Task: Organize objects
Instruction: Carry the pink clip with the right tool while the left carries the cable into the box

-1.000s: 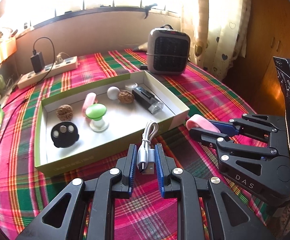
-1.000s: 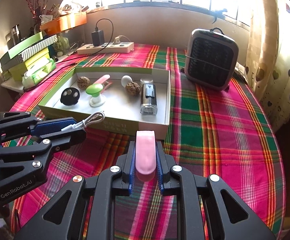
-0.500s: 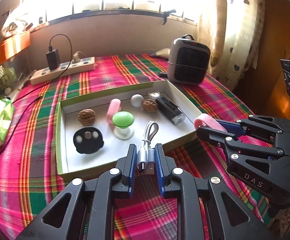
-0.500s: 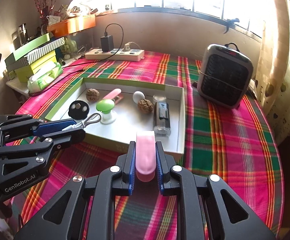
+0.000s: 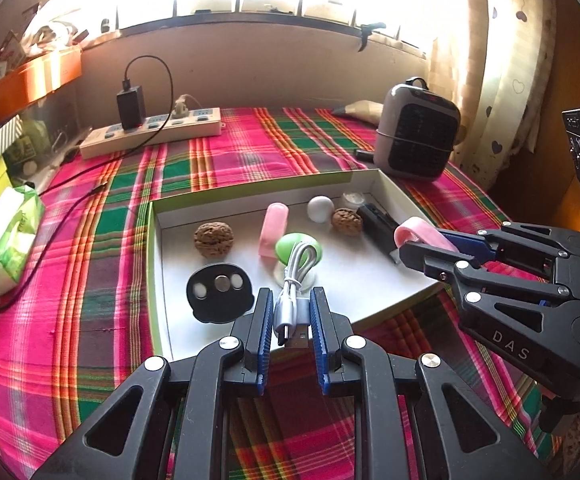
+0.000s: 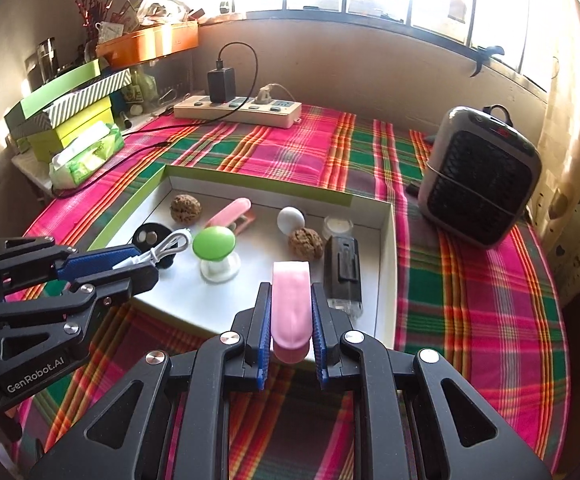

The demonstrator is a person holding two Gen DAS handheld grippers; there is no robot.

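My left gripper (image 5: 290,322) is shut on a coiled white USB cable (image 5: 295,280) and holds it above the near edge of the white, green-sided box (image 5: 250,188). My right gripper (image 6: 291,322) is shut on a pink clip (image 6: 291,300) above the box's near edge. The box (image 6: 258,182) holds two walnuts (image 5: 213,239), a second pink clip (image 5: 274,226), a green-capped mushroom object (image 6: 215,245), a white ball (image 6: 291,219), a black disc (image 5: 218,298), a small clear jar (image 6: 337,226) and a black rectangular device (image 6: 343,274). The left gripper also shows in the right wrist view (image 6: 130,266), the right gripper in the left wrist view (image 5: 418,246).
A grey heater (image 6: 480,196) stands right of the box on the plaid tablecloth (image 6: 470,300). A power strip (image 6: 238,110) with a black charger lies at the back. A tissue pack (image 5: 4,236) and stacked boxes (image 6: 70,108) sit at the left edge.
Both grippers have moved forward and higher toward the box, each still holding its object. They now hang over the box's near edge.
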